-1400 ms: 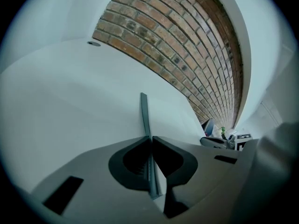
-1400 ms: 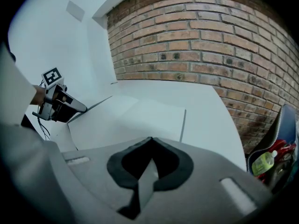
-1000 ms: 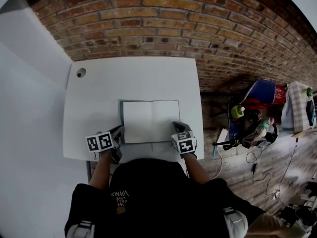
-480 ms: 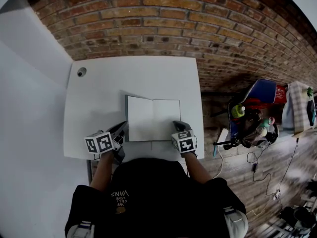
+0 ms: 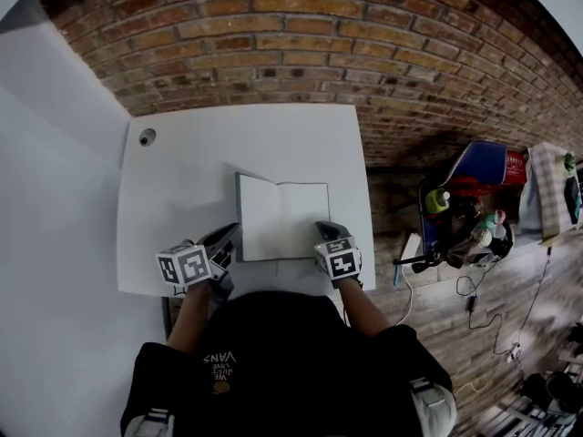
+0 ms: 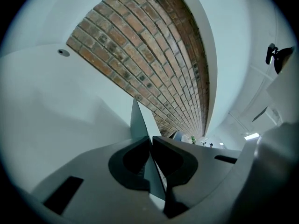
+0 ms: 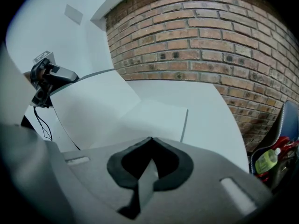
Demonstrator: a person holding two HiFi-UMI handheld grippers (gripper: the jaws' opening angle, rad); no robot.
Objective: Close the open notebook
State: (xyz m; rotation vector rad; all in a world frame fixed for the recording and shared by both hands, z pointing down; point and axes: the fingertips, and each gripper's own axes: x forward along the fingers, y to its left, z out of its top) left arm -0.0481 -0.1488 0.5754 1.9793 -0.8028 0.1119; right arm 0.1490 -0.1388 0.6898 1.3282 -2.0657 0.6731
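Both grippers are clamped on the notebook (image 5: 284,215). The left gripper (image 6: 150,139) has its jaws pressed together on the thin teal-grey left cover (image 6: 137,121), which rises edge-on from between the pads and stands up off the table. In the head view this gripper (image 5: 230,235) sits at the book's near left corner. The left leaf is lifted and tilted inward, so that side looks narrower than the right. The right gripper (image 7: 151,139) has its jaws closed on a thin edge of the notebook at the near right corner, and the right page (image 7: 156,115) lies flat ahead of it. The book itself is open, its pages blank and white, toward the near edge of the white table (image 5: 264,139) and between the two grippers. A small round fitting (image 5: 148,137) sits near the table's far left corner, well apart from the book. A brick wall (image 5: 301,35) runs behind the table. A blue chair (image 5: 483,167) stands off to the right, with a yellow-green bottle (image 5: 437,203) near it.
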